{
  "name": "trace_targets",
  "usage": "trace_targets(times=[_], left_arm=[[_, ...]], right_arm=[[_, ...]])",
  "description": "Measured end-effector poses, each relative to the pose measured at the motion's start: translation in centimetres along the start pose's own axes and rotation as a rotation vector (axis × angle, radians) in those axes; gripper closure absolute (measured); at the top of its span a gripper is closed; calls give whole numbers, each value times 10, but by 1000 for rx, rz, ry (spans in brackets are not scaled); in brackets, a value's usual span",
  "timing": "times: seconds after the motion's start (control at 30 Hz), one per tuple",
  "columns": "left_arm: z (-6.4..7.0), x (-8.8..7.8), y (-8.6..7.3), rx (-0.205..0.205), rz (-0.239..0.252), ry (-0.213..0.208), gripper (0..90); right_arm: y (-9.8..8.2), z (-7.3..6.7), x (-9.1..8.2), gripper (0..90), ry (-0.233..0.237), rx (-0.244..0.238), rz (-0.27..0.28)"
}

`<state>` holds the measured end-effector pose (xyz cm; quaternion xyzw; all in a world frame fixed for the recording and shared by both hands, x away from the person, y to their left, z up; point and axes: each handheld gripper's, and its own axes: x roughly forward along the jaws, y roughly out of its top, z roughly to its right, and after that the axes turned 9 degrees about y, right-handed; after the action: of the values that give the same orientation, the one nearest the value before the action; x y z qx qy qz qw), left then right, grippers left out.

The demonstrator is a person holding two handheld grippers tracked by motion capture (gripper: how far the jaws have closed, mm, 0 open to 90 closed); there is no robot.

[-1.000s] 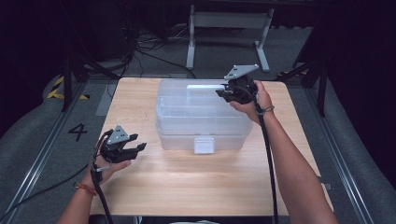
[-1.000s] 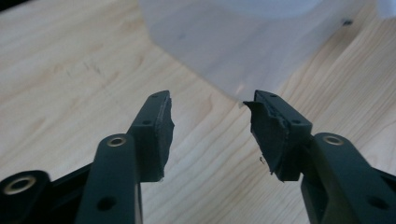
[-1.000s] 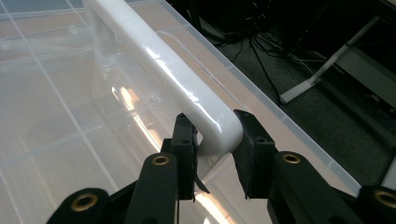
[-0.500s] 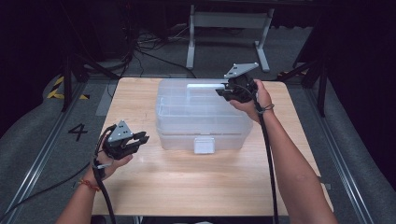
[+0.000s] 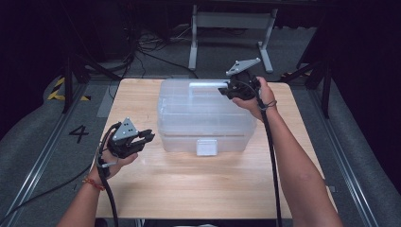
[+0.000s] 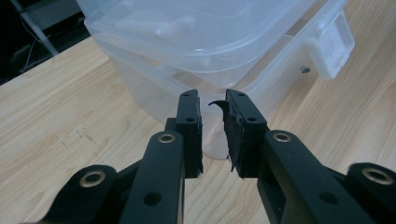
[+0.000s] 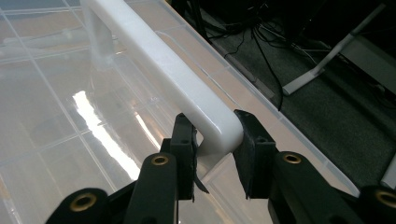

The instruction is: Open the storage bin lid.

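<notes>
Wooden surface [image 5: 198, 184], dark room behind. Clear box [image 5: 203, 118] at centre. Right hand-held gripper [image 5: 226, 90] half closed around white handle [image 7: 177, 79], pads perhaps touching. Better to squeeze squarely before lifting. Left hand-held gripper [image 5: 147, 136] slightly open, empty, just before box corner. Contents hard to see.

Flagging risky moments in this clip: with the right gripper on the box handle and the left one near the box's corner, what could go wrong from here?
1. The right gripper pinches only the rounded end of the white handle; a pull could let it slip off.
2. The front latch appears closed, so lifting by the handle may raise the whole clear box and tilt it.
3. The left gripper points at the box's corner with a narrow gap between its jaws and grips nothing; moving forward could push the box across the table.
</notes>
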<state>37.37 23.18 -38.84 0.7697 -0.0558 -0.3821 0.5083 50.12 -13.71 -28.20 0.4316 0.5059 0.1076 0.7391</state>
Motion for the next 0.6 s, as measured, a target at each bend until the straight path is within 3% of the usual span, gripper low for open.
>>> trace_targets(times=[0.17, 0.37, 0.6], left_arm=[[2, 2, 2, -16, 13, -19, 784], [5, 8, 5, -5, 16, -24, 853], [7, 16, 4, -43, 35, -47, 894]], right_arm=[[2, 1, 0, 712, 1, 5, -7], [3, 1, 0, 711, -1, 5, -8], [2, 1, 0, 710, -1, 6, -4]])
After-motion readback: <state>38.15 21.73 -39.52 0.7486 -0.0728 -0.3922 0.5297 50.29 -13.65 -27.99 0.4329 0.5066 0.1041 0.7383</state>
